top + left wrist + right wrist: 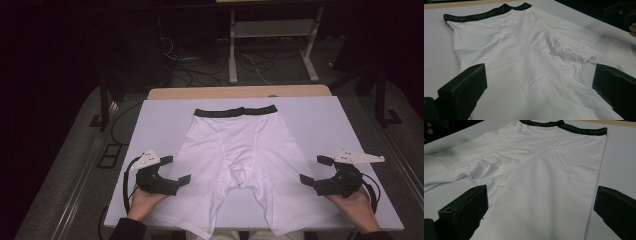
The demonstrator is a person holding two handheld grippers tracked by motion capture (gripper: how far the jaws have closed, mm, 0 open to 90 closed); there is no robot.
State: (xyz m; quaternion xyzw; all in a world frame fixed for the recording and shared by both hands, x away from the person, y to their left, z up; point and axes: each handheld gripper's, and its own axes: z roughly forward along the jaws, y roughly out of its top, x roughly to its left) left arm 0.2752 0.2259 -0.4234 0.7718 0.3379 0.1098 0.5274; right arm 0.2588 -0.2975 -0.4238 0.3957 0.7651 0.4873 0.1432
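A pair of white boxer shorts (240,160) lies flat on the white board (320,115), its black waistband (235,111) at the far side and both legs toward the person. My left gripper (175,170) hovers open at the outer edge of the left leg, jaws pointing inward. My right gripper (316,170) is open beside the right leg, facing the other way. In the left gripper view the shorts (529,65) spread between wide-apart jaws, as the shorts (544,182) do in the right gripper view. Nothing is held.
The board rests on a wooden table (240,92) whose far edge shows. Beyond it stand a metal frame (272,45) and loose cables (200,70) on the dark floor. Bare board lies left and right of the shorts.
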